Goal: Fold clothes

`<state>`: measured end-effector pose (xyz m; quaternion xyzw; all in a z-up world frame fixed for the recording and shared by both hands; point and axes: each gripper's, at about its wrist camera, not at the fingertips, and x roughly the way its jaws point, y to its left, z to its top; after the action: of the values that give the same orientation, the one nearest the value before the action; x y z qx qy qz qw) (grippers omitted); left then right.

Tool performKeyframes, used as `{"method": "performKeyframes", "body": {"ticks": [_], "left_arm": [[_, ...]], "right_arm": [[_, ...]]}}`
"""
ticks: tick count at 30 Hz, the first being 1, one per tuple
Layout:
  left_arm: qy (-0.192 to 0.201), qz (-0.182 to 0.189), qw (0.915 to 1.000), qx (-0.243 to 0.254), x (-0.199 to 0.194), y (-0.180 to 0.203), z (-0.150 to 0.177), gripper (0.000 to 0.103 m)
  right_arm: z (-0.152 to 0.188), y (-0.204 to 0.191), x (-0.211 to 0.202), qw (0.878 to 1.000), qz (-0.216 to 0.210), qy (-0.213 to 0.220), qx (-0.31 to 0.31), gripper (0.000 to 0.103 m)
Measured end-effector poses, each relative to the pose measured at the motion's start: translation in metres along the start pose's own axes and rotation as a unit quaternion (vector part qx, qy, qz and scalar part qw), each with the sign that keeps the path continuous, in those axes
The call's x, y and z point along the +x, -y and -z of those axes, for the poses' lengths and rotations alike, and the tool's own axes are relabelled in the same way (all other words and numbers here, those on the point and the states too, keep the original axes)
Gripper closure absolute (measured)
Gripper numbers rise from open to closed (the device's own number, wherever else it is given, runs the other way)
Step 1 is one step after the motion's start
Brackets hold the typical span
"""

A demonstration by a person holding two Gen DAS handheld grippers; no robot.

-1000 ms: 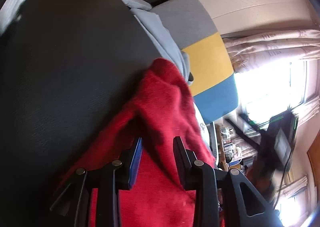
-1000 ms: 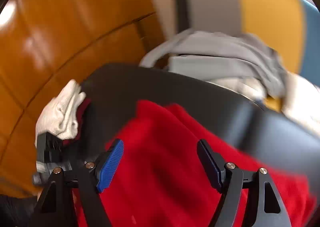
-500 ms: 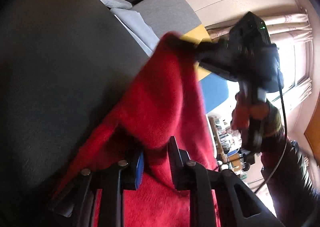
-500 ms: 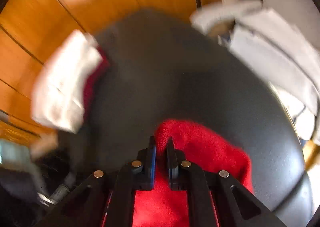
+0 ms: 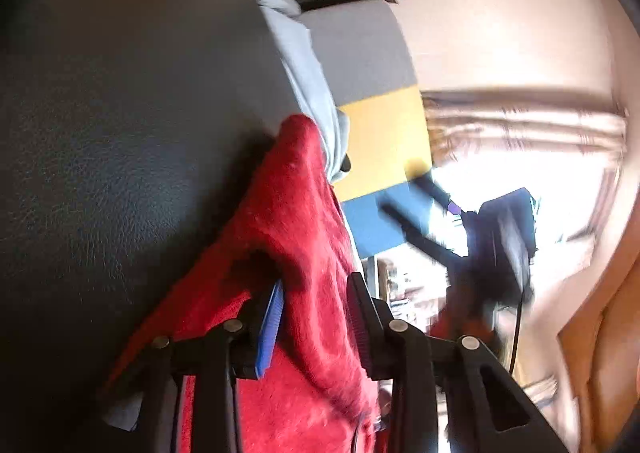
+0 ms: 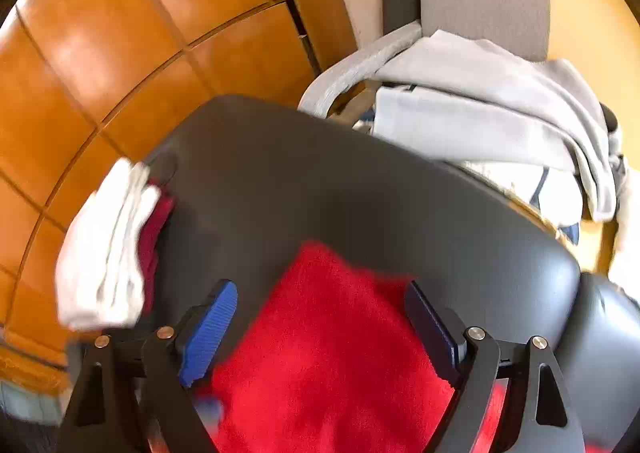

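Fleece, red, lies on my dark surface low in frame, my right gripper spread wide above it, my left gripper parted around a raised ridge (not pinching).

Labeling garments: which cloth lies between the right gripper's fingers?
The red fleece cloth, spread on the black surface; white folded cloth sits left, grey garments lie beyond.

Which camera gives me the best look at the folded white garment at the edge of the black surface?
The right wrist view. It shows the white garment whole, though blurred, lying on a dark red piece at the left edge of the black surface, left of the open right gripper. The left wrist view does not show it.
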<state>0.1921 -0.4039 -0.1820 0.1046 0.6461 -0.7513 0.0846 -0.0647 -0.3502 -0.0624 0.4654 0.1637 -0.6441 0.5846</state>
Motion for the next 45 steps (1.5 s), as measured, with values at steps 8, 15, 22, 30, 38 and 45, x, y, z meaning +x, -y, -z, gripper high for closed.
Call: {"method": "performKeyframes", "body": {"ticks": [8, 15, 22, 30, 38, 45], "left_arm": [[0.031, 0.004, 0.9971, -0.070, -0.021, -0.006, 0.001, 0.060], [0.007, -0.037, 0.9987, -0.035, -0.007, 0.010, 0.015, 0.055], [0.011, -0.067, 0.9976, -0.012, 0.001, 0.016, 0.015, 0.052], [0.018, -0.072, 0.9972, -0.007, 0.002, 0.011, 0.008, 0.059], [0.006, -0.038, 0.9991, -0.019, -0.006, -0.005, 0.010, 0.096], [0.018, 0.050, 0.9979, -0.037, -0.028, 0.004, 0.010, 0.098]], "right_arm": [[0.116, 0.058, -0.096, 0.992, -0.005, 0.058, 0.116, 0.004], [0.218, 0.149, -0.179, 0.947, 0.045, 0.153, 0.277, 0.000], [0.245, 0.175, -0.182, 0.933, 0.025, 0.192, 0.303, 0.003], [0.227, 0.155, -0.136, 0.972, 0.081, 0.095, 0.200, 0.027], [0.204, 0.107, -0.146, 0.981, 0.160, 0.063, 0.095, 0.088], [0.151, 0.091, -0.178, 0.971, 0.196, 0.122, 0.065, 0.088]]}}
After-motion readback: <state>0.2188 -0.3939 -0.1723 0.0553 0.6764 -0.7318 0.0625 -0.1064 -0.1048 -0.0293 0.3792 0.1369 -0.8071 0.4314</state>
